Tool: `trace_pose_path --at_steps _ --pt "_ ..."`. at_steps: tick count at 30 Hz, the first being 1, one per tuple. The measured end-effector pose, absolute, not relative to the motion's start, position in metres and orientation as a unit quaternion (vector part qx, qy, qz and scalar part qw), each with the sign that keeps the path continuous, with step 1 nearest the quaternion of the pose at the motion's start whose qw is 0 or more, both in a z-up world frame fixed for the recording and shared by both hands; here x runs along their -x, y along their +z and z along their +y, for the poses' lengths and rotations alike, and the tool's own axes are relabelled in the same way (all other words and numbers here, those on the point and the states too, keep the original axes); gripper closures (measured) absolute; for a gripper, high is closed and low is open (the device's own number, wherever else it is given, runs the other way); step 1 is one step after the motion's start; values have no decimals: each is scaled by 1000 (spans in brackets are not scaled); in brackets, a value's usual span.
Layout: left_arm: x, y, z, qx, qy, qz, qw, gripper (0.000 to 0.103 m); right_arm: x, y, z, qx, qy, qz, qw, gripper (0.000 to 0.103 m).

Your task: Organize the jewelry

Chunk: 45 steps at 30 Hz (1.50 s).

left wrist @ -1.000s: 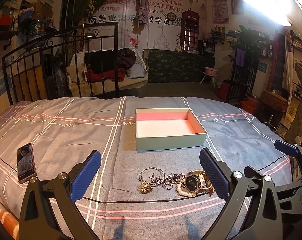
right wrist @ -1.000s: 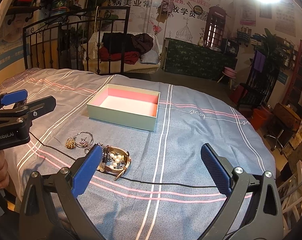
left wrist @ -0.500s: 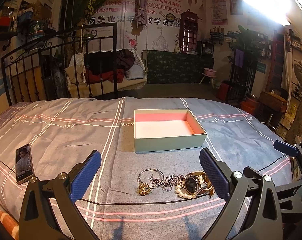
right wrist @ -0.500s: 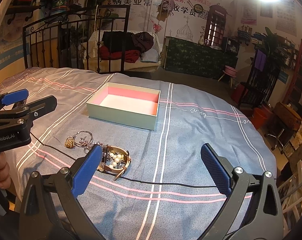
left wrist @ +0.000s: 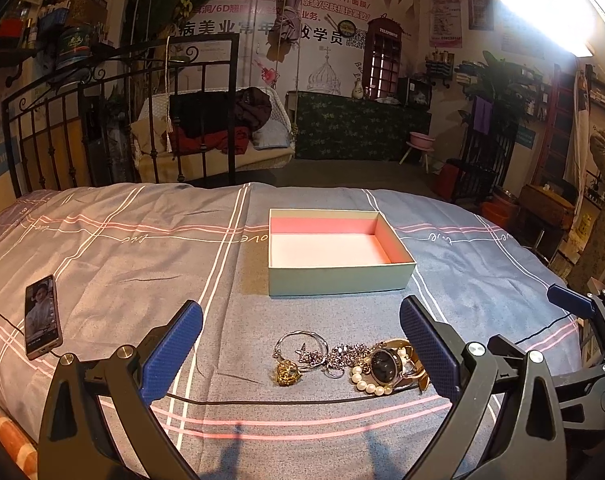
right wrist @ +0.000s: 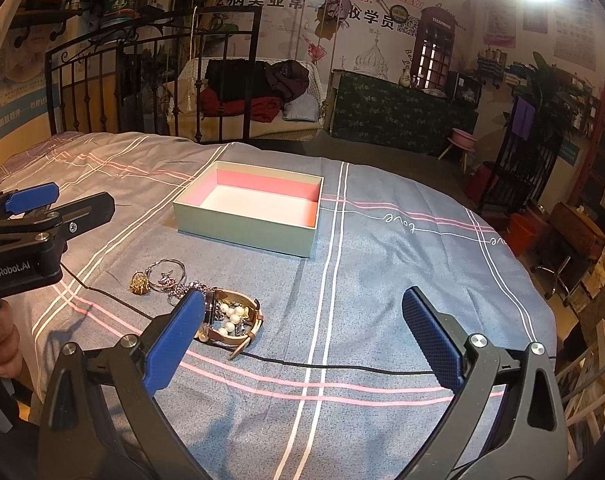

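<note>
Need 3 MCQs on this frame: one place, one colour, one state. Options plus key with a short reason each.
1. Where is the jewelry pile?
A. inside the box
B. on the bedspread, on the near side of the box
C. on the phone

2. What colour are the inner walls of the box?
A. pink
B. black
C. yellow

3. What state is the left gripper in?
A. shut on the watch
B. shut on nothing
C. open, holding nothing

Key: 1 B, the pile lies on the bedspread, apart from the box; 2 A, the walls show pink above a white floor; 3 C, its blue pads stand wide apart with only cloth and jewelry beyond them. The right gripper is open too.
</note>
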<state>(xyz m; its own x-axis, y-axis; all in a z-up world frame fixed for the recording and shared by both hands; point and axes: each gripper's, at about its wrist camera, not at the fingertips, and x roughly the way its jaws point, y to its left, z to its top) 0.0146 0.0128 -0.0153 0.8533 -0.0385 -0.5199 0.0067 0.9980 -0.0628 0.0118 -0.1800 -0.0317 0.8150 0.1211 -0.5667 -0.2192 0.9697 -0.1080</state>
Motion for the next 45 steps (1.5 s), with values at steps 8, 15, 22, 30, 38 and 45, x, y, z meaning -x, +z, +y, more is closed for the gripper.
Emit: trace_pose_path --at_steps 8,15,22,30,38,45 --pt "-15 -17 13 30 -8 273 961 6 -14 -33 -179 86 91 294 947 6" --pt "-20 -19 13 25 -7 286 958 6 -17 -35 -178 85 95 303 945 6" --pt "-30 -52 19 -2 -28 353 935 6 -27 -51 -185 64 113 339 932 6" --pt "-63 -95 29 -15 -35 412 910 6 -49 -81 -178 66 135 382 912 6" --pt "-113 -119 22 -46 -100 456 883 7 -78 -113 -162 64 175 424 886 6" --pt "-122 -127 23 -19 -128 456 880 35 -94 -123 -156 24 229 445 865 6"
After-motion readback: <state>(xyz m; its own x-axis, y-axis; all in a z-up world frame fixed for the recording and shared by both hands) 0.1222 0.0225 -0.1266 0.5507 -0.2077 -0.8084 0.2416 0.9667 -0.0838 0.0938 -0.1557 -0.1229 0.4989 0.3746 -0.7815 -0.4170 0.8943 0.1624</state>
